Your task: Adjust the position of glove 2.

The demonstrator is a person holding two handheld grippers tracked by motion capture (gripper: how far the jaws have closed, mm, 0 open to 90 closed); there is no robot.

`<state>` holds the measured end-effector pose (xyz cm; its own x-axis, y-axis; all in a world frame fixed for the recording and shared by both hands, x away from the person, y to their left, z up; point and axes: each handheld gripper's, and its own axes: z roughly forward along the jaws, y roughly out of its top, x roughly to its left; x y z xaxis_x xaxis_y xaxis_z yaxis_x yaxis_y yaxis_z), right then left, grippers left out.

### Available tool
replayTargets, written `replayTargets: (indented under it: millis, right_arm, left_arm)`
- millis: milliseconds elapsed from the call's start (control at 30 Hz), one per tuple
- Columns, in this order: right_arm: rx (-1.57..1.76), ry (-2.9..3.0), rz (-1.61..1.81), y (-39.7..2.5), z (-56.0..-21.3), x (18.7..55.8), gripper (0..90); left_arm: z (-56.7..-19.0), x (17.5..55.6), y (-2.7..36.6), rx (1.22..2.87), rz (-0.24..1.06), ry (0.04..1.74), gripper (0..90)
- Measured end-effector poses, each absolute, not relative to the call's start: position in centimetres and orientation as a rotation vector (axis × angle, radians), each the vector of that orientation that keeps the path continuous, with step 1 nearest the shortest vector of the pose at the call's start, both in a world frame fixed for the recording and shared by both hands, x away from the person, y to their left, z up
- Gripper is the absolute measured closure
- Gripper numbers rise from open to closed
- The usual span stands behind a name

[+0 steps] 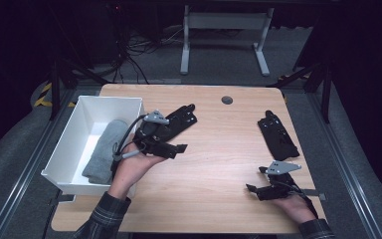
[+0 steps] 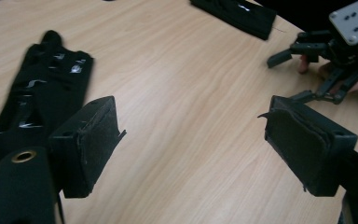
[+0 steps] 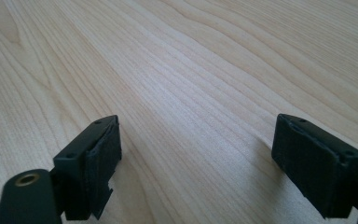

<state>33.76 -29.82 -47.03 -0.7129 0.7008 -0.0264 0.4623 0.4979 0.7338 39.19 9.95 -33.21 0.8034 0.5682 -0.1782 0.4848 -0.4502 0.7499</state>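
Observation:
A black glove-like fabric piece [image 1: 183, 118] [image 2: 42, 93] lies flat on the wooden table, right of the white bin [image 1: 82, 117]. My left gripper [image 1: 179, 139] [image 2: 193, 140] hovers just in front of it, open, nothing between the jaws. A second black piece [image 1: 277, 137] [image 2: 235, 13] lies at the table's right side. My right gripper [image 1: 255, 179] [image 3: 200, 154] is low over bare wood near the front right, open and empty; it also appears far off in the left gripper view [image 2: 303, 70]. A grey folded cloth [image 1: 104, 149] rests inside the bin.
The bin stands at the table's left edge. A round cable grommet [image 1: 227, 100] sits at the table's [image 1: 219, 164] back middle. Bare wood stretches between the two grippers. A white desk frame [image 1: 224, 30] stands on the floor beyond.

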Motion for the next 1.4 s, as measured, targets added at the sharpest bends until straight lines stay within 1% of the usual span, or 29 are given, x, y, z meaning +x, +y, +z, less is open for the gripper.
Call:
replayTargets:
  millis: [167, 300, 467, 600, 833, 933, 1000, 1033, 1067, 1100, 1133, 1167, 1200, 1233, 1267, 1300, 1333, 1367, 1400]
  right_arm:
    - [0.974, 2.426, 1.045, -29.8, -47.0, 33.8, 16.3]
    - [0.974, 2.427, 1.046, -29.8, -47.0, 33.7, 16.3]
    - [0.975, 2.427, 1.046, -29.8, -47.0, 33.7, 16.4]
    - [0.974, 2.427, 1.046, -29.8, -47.0, 33.7, 16.4]
    - [0.984, 2.436, 1.051, -29.8, -46.8, 33.9, 17.9]
    - [0.973, 2.414, 1.058, -29.8, -46.3, 33.9, 22.1]
    - [0.974, 2.404, 1.06, -29.9, -46.1, 33.9, 24.7]
    - [0.976, 2.399, 1.064, -30.0, -46.0, 34.0, 27.4]
    - [0.98, 2.384, 1.059, -30.1, -45.7, 34.0, 30.3]
    - [0.985, 2.382, 1.066, -30.2, -45.6, 34.1, 35.9]
    - [0.985, 2.382, 1.066, -30.2, -45.6, 34.1, 35.9]
    - [0.999, 2.379, 1.073, -30.5, -45.2, 34.4, 45.7]
    - [1.001, 2.372, 1.075, -30.6, -45.0, 34.6, 45.7]
    - [1.005, 2.362, 1.069, -30.7, -44.7, 34.8, 52.9]
    - [1.005, 2.362, 1.069, -30.7, -44.7, 34.8, 52.9]
    - [1.013, 2.343, 1.052, -30.9, -44.4, 35.1, 59.3]
    - [1.013, 2.343, 1.052, -30.9, -44.4, 35.1, 59.3]
    - [1.026, 2.336, 1.047, -31.0, -44.2, 35.4, 64.2]
    - [1.023, 2.332, 1.046, -31.1, -44.1, 35.5, 65.5]
  left_arm:
    - [-35.4, 38.2, 7.9, 2.172, 0.143, 0.726, 18.0]
    - [-37.0, 37.9, 7.3, 2.196, 0.139, 0.718, 17.6]
    - [-39.4, 37.5, 7.1, 2.227, 0.146, 0.719, 16.9]
    - [-41.3, 37.1, 7.2, 2.212, 0.163, 0.723, 15.8]
    - [-43.8, 37.1, 7.7, 2.238, 0.211, 0.734, 14.4]
    - [-45.1, 37.2, 8.3, 2.246, 0.215, 0.763, 14.0]
    - [-45.6, 37.2, 8.4, 2.281, 0.246, 0.77, 14.0]
    - [-45.9, 37.3, 8.5, 2.284, 0.257, 0.778, 13.8]
    - [-46.1, 37.2, 8.6, 2.275, 0.262, 0.776, 13.3]
    - [-46.2, 37.2, 8.7, 2.26, 0.267, 0.768, 12.8]
    - [-46.2, 37.2, 8.7, 2.26, 0.267, 0.768, 12.8]
    - [-46.3, 37.1, 8.6, 2.256, 0.28, 0.778, 12.6]
    - [-46.3, 37.1, 8.6, 2.267, 0.283, 0.776, 11.6]
    - [-46.4, 37.1, 8.6, 2.276, 0.295, 0.764, 11.5]
    - [-46.5, 37.1, 8.6, 2.285, 0.299, 0.768, 11.5]
    - [-46.8, 37.2, 8.6, 2.291, 0.289, 0.771, 9.6]
    - [-46.8, 37.2, 8.6, 2.291, 0.289, 0.771, 9.3]
    - [-46.8, 37.3, 8.6, 2.294, 0.283, 0.777, 8.4]
    - [-46.9, 37.3, 8.6, 2.3, 0.272, 0.775, 7.6]
